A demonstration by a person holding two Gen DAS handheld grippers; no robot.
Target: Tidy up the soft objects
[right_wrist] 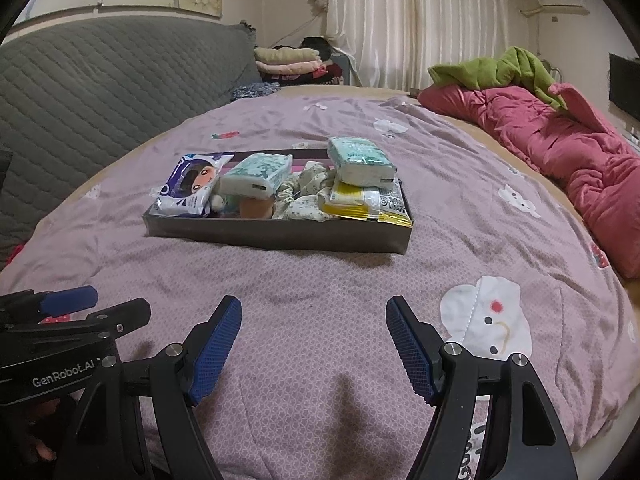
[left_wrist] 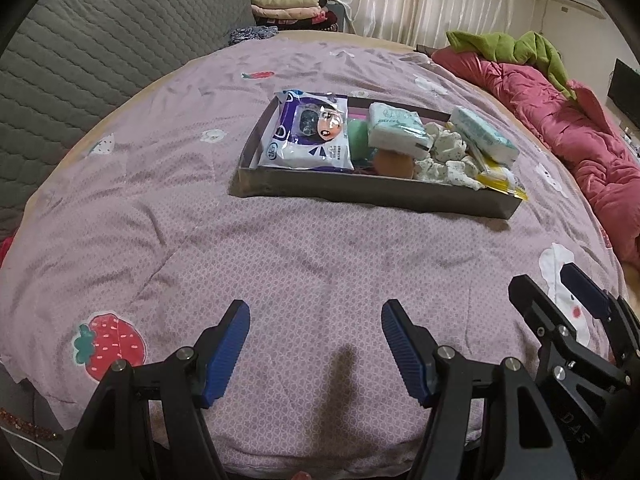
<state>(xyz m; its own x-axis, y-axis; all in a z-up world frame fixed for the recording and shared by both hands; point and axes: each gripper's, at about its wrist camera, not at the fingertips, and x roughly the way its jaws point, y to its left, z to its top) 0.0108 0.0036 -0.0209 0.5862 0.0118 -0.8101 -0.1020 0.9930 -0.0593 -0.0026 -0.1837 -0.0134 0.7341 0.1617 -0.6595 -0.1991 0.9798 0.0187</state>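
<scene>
A dark shallow tray (left_wrist: 360, 190) (right_wrist: 276, 234) lies on the mauve bedspread, well ahead of both grippers. In it lie a purple-and-white wipes pack (left_wrist: 306, 134) (right_wrist: 188, 190), two green-white tissue packs (left_wrist: 396, 126) (right_wrist: 358, 160), a floral cloth bundle (left_wrist: 446, 156) (right_wrist: 308, 196), yellow sachets (right_wrist: 360, 202), and an orange and a green soft item (left_wrist: 394, 164). My left gripper (left_wrist: 316, 312) is open and empty above the bedspread. My right gripper (right_wrist: 314, 308) is open and empty too. It also shows at the lower right of the left wrist view (left_wrist: 560, 292).
A red quilt (right_wrist: 560, 148) with a green garment (right_wrist: 496, 68) lies along the bed's right side. A grey quilted headboard cover (right_wrist: 100, 76) stands on the left. Folded clothes (right_wrist: 288, 62) are stacked beyond the bed, before white curtains.
</scene>
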